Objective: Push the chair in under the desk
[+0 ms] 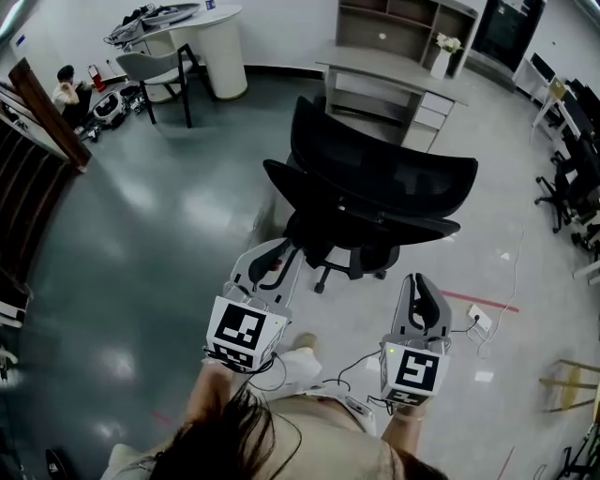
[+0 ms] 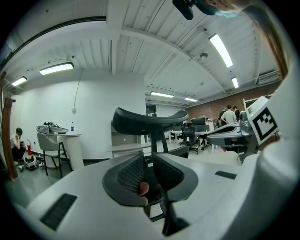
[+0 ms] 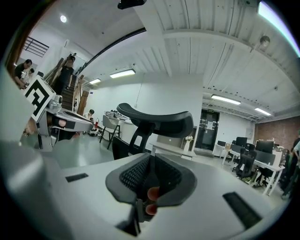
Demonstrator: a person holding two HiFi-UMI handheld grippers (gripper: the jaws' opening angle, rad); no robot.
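Note:
A black mesh office chair (image 1: 375,197) stands on the grey floor with its back toward me. It is a short way out from the grey desk (image 1: 394,80) beyond it. My left gripper (image 1: 278,255) is shut and empty, its tips low beside the chair's left side. My right gripper (image 1: 418,284) is also shut and empty, a little short of the chair's right side. In the left gripper view the chair's headrest (image 2: 150,119) rises just above the left gripper (image 2: 149,161). In the right gripper view the headrest (image 3: 159,119) sits over the right gripper (image 3: 151,161), with the desk (image 3: 171,147) behind.
A round white table (image 1: 211,37) with a grey chair stands back left, and a shelf unit (image 1: 403,19) stands behind the desk. A power strip (image 1: 478,319) with a cable and a red tape line lie on the floor at right. More black chairs (image 1: 572,178) are far right. A person (image 1: 66,89) crouches far left.

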